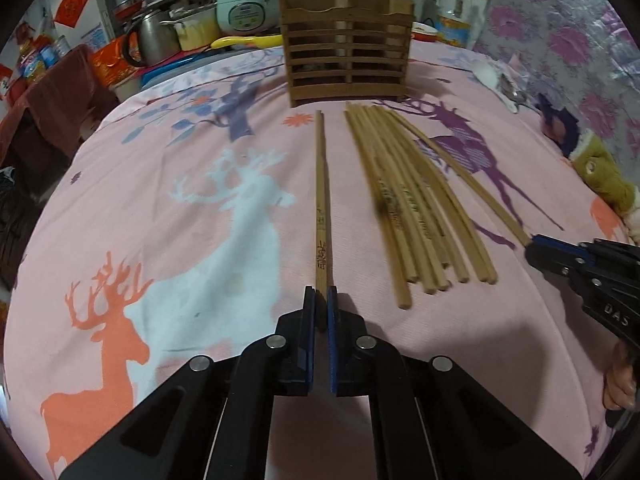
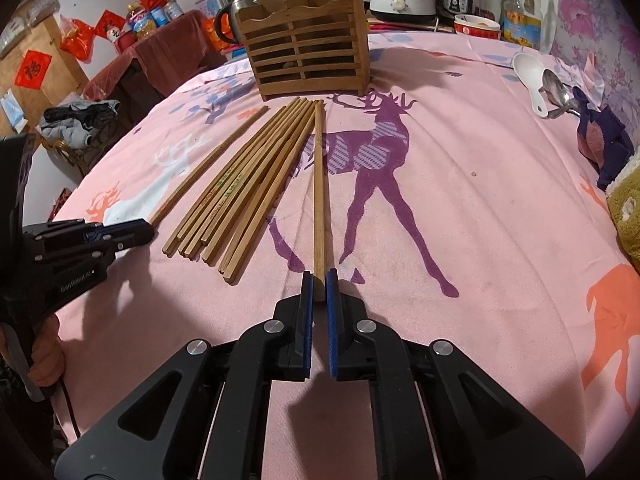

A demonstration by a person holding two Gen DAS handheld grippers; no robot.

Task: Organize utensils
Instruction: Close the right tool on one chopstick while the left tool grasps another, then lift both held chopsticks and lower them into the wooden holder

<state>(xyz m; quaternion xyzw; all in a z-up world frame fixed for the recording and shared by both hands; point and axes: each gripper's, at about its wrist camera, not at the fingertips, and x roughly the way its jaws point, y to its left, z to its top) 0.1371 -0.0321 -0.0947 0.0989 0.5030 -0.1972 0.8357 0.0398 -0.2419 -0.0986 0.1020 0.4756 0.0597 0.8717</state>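
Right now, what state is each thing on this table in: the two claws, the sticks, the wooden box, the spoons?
Left gripper: shut on one chopstick.
Right gripper: shut on another chopstick.
Left chopstick: lying flat, near end clamped.
Right chopstick: lying flat, near end clamped.
Chopstick pile: loose, flat on the cloth.
Wooden holder: upright, no chopsticks visible inside.
Spoons: lying loose on the cloth.

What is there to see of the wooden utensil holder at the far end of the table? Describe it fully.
The wooden utensil holder is a brown box of horizontal slats with gaps between them, a central vertical divider and a taller peaked back panel with a small hanging hole near the top. It stands upright on the pink deer-print tablecloth, at the far edge. The top is open and split into compartments; whether anything is inside cannot be told. The far tips of the loose chopsticks lie just short of its base; neither gripper touches it.
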